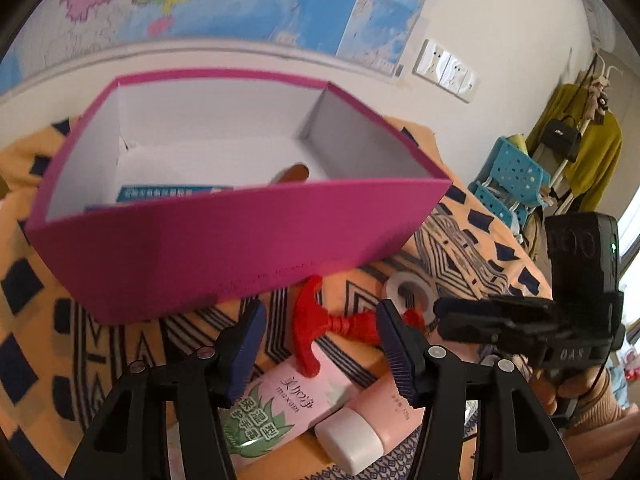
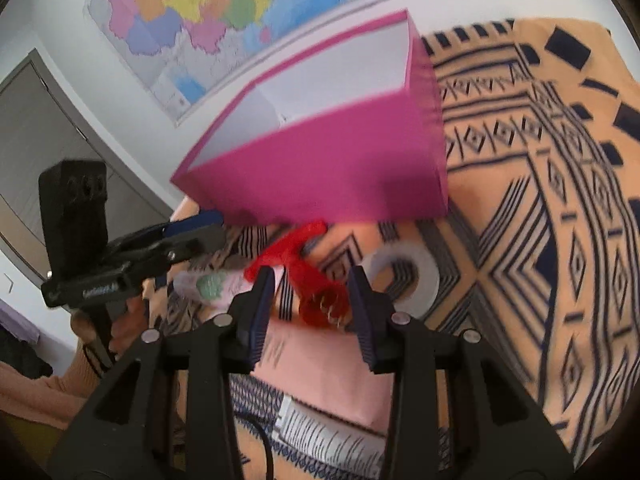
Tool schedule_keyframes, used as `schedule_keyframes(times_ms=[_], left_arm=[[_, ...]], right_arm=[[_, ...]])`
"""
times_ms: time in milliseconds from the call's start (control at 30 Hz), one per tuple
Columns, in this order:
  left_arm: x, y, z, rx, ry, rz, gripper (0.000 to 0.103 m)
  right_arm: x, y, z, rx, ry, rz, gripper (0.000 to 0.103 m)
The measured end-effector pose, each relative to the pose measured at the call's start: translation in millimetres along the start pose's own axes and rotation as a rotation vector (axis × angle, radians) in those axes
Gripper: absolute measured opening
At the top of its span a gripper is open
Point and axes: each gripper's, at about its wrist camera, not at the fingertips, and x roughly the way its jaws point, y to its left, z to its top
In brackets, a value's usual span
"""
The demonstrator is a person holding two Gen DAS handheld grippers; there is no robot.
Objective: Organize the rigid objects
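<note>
Two grippers hang over a patterned orange cloth, both with their fingers apart and gripping nothing. The left gripper point(image 1: 320, 344) has a fairly narrow gap, and between its fingers, lower down on the cloth, lies the red T-handled tool point(image 1: 310, 320), with a pink hand-cream tube point(image 1: 280, 408) and a second pink tube with a white cap point(image 1: 360, 424) just beneath it. The right gripper point(image 2: 310, 300) points at the same red tool point(image 2: 308, 276) from its round end; the end sits in the gap between the fingers, though the pads do not press on it (the picture is blurred, so contact is hard to judge). A white tape ring point(image 2: 404, 276) lies just beside the tool, to its right. Behind them stands the open magenta box point(image 1: 240, 240), white inside, holding a blue packet point(image 1: 172, 194) and a brown object I cannot identify. A map point(image 2: 208, 4) covers the wall behind.
</note>
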Motion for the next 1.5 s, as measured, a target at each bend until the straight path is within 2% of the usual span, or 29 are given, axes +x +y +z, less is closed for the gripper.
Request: schedule_keyframes(times_ms=[200,767,900,1100,1500], left_arm=[[13.1,3.0,-5.8,-0.003,0.046,0.012,0.058],[31.9,5.7,-7.8,-0.001,0.120,-0.033,0.056],[35.7,1.9,-8.0,0.004,0.133,-0.056,0.055],[36.5,-2.7,-10.2,0.011,0.132,-0.062,0.055],[22.6,-11.4,-15.2,0.030,0.106,-0.044,0.055]], right_arm=[[11.2,7.3,-12.9,-0.011,0.027,-0.011,0.040],[24.9,11.1,-9.0,-0.019,0.021,-0.051,0.040],[29.9,9.8,-6.5,-0.017,0.026,-0.061,0.030],[29.1,6.2,-4.8,-0.032,0.023,-0.076,0.027],[16.0,18.7,-4.9,-0.111,-0.002,-0.097,0.026]])
